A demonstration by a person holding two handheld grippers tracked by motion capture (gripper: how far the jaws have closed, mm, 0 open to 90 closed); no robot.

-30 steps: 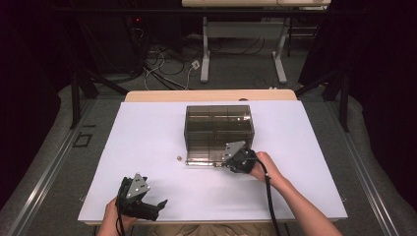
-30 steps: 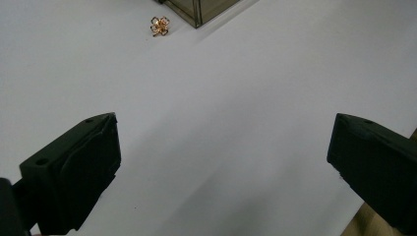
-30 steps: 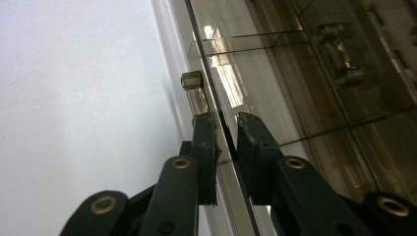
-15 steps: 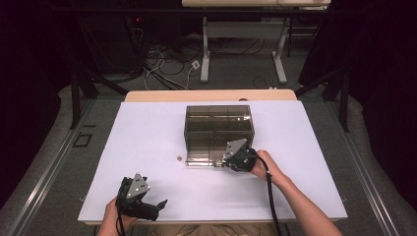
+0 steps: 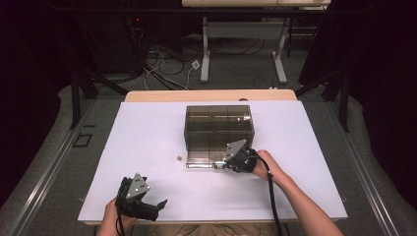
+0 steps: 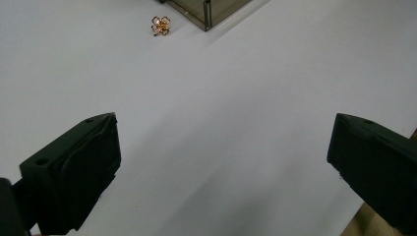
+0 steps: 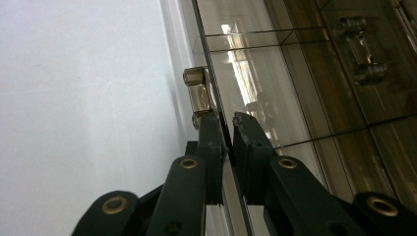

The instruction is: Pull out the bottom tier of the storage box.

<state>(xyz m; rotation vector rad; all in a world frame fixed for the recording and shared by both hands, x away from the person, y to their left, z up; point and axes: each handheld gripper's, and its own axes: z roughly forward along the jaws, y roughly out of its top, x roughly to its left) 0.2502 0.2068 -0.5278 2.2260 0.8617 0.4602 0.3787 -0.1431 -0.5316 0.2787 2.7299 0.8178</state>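
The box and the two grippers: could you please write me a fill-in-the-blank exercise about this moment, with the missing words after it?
1. The right gripper has its jaws closed on the front panel of the smoky ____ box.
2. The left gripper is ____, with nothing between its jaws.
3. A small gold-coloured ____ lies on the white table near the box's corner.

Missing words: transparent; open; flower charm

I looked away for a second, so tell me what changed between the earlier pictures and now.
Nothing has visibly moved. The right tongs stay clamped on the front panel of the smoked acrylic box, the left tongs stay open near the table edge, and the gold clover charm lies where it was.
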